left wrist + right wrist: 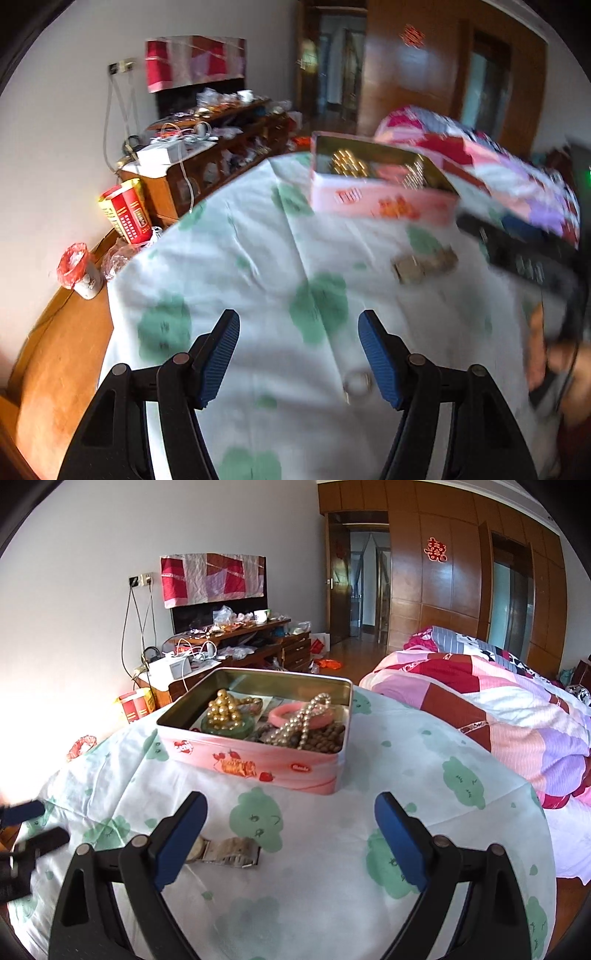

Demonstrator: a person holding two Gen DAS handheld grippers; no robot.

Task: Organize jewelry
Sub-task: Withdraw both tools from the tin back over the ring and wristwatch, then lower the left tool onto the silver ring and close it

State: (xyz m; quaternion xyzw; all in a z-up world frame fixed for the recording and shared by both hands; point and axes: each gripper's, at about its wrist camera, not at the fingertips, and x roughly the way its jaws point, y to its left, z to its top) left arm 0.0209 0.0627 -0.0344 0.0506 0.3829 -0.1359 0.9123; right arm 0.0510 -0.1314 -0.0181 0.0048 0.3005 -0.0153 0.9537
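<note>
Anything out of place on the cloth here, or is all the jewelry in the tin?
Not all of it. A metal watch lies loose on the cloth, in front of the pink tin that holds the beads and bangles. Both grippers, left and right, are open and empty.

Your left gripper is spread wide, its blue-padded fingers well apart and gripping nothing. Your right gripper is likewise spread, its blue pads far apart with nothing held between them. From the right wrist view, your left gripper shows at the far left edge, blurred. Your right hand appears blurred at the left view's right edge.
</note>
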